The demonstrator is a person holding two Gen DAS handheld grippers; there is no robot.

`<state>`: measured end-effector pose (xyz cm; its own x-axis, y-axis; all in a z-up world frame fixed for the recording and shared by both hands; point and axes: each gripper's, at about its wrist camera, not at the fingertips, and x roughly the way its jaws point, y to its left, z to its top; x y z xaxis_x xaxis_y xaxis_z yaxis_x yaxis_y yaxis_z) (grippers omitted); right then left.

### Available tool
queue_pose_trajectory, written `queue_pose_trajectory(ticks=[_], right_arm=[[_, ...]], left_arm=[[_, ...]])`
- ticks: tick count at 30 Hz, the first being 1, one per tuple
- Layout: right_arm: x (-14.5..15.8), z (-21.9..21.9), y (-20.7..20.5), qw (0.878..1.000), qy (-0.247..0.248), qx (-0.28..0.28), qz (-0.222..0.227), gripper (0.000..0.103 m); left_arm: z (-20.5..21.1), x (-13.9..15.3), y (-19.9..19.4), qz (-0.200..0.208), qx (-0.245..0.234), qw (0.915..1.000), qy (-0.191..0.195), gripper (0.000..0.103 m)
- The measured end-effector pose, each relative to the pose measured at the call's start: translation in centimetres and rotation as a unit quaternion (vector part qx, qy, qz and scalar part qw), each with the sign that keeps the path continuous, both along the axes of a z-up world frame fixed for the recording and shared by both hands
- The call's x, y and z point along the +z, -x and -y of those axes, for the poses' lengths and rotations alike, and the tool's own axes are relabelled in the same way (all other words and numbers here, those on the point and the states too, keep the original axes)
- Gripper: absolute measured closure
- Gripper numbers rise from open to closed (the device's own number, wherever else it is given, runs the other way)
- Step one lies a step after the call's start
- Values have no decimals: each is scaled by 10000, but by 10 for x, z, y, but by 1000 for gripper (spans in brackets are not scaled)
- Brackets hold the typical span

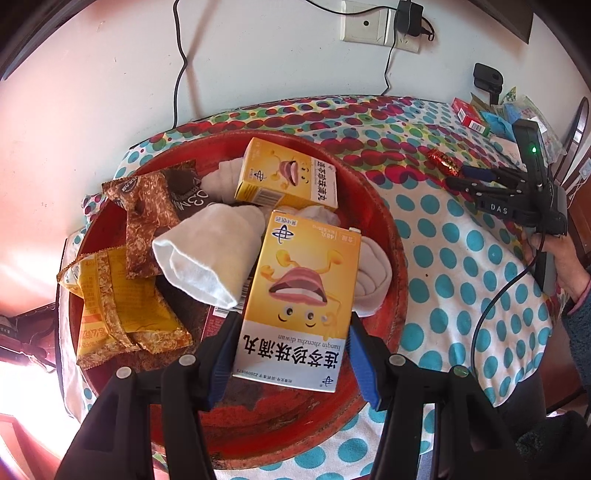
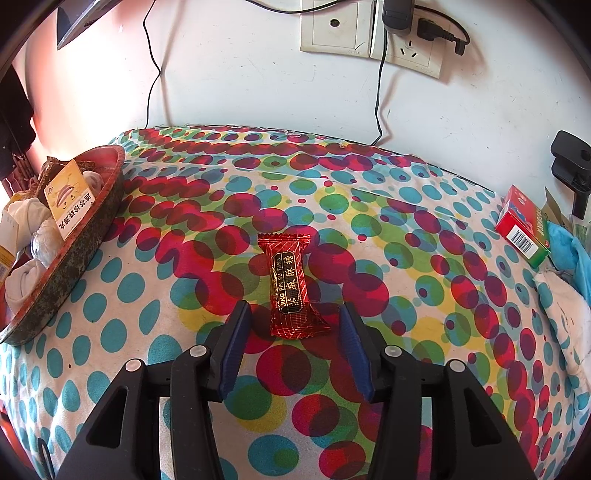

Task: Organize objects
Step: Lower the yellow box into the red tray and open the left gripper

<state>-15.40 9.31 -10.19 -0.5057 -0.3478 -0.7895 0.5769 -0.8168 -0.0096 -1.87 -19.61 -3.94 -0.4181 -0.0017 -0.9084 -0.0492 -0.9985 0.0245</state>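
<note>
My left gripper [image 1: 291,328] is over the round red tray [image 1: 391,236] with its blue pads on both sides of a yellow medicine box [image 1: 303,295], which rests on the tray's contents. A second yellow box [image 1: 288,173], white rolled socks [image 1: 210,254] and snack packets [image 1: 122,295] lie in the tray. My right gripper [image 2: 293,317] is open just above the dotted cloth, its fingers on either side of a red candy [image 2: 290,284], apart from it. The right gripper [image 1: 480,181] and the candy [image 1: 443,162] also show in the left wrist view.
A red and green box [image 2: 524,225] and blue cloth [image 2: 569,251] lie at the table's right edge. The tray [image 2: 74,251] sits at the left edge. Wall sockets [image 2: 369,33] with hanging cables are behind the table.
</note>
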Motion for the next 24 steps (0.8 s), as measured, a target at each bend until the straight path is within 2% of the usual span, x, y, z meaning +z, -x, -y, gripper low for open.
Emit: queue_pose_trajectory(ticks=[17,24], right_arm=[[-1,-2,2,10000,-2,-31,6,51],[-1,-3,2,10000,-2,-49,10,49]], left_arm=[[11,-25,-9,173,16,9998,18,46],[12,-24,-9,170,50,9998,-24,46]])
